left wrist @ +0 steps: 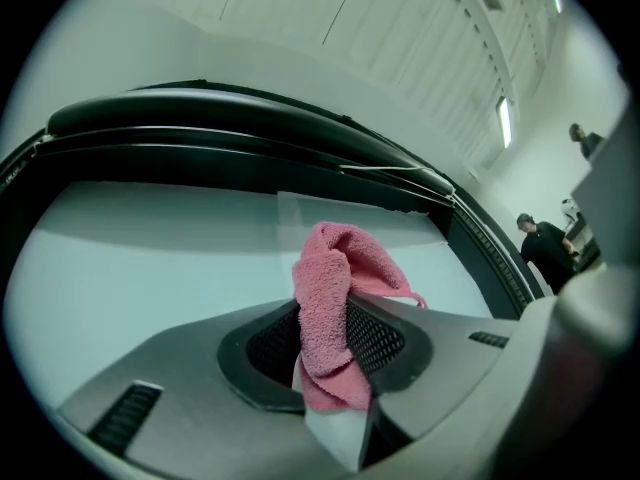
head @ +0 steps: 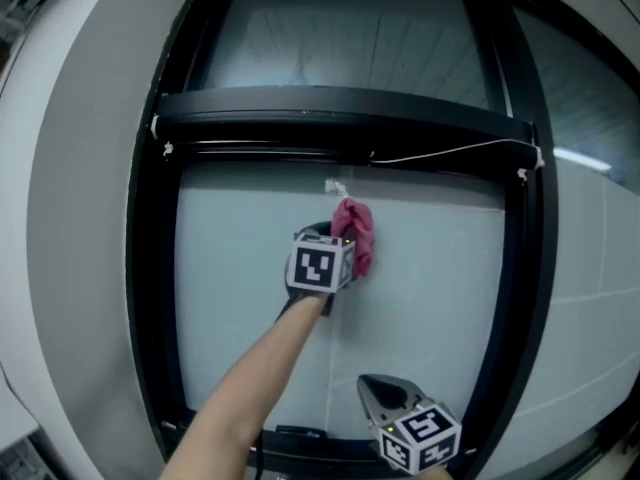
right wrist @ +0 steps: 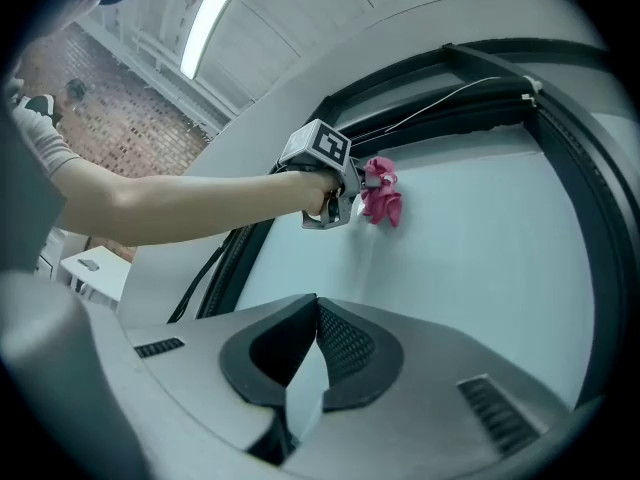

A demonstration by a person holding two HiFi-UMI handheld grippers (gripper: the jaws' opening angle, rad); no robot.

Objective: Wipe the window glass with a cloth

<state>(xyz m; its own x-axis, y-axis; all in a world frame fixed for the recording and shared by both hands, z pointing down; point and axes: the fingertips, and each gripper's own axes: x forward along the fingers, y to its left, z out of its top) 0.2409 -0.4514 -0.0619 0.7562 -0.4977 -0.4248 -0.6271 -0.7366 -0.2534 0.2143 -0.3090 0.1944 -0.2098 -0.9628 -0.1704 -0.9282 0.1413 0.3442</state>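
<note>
A pink cloth [head: 356,234] is pressed against the pale window glass [head: 240,258], just below the black cross bar. My left gripper [head: 340,243] is shut on the cloth [left wrist: 330,318], which bunches up between its jaws. In the right gripper view the same cloth [right wrist: 382,194] shows at the tip of the left gripper [right wrist: 345,193], held out by a bare forearm. My right gripper [head: 380,396] hangs low near the bottom of the frame, shut with nothing in it [right wrist: 310,368], apart from the glass.
A black window frame [head: 152,268] surrounds the pane, with a thick cross bar [head: 340,108] above it. A thin white cord [head: 450,151] runs along under the bar. A scrap of white tape [head: 336,186] sticks to the glass above the cloth. People [left wrist: 545,248] stand far right.
</note>
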